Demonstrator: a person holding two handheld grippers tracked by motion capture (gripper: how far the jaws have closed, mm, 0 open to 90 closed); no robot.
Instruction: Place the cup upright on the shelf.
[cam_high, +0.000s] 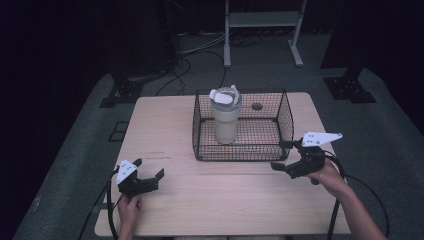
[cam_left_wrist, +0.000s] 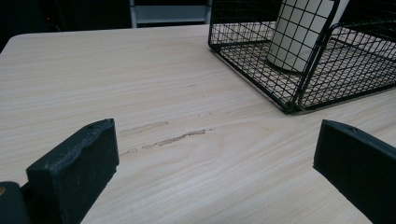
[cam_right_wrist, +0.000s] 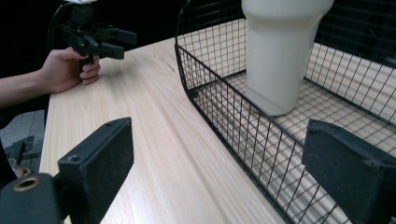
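Left claw (cam_high: 149, 170) and right claw (cam_high: 281, 155) both stand wide, empty, above the surface (cam_high: 165, 125). Tumbler (cam_high: 225, 115) stands upright inside wire basket (cam_high: 280, 122).

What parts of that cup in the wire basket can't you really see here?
- Tumbler: top cut off by the left gripper view's upper edge.
- Tumbler's lid: cut off at the top of the right gripper view too.
- Its contents: hidden by the lid in the high view.
- Its base: blurred behind the basket mesh.
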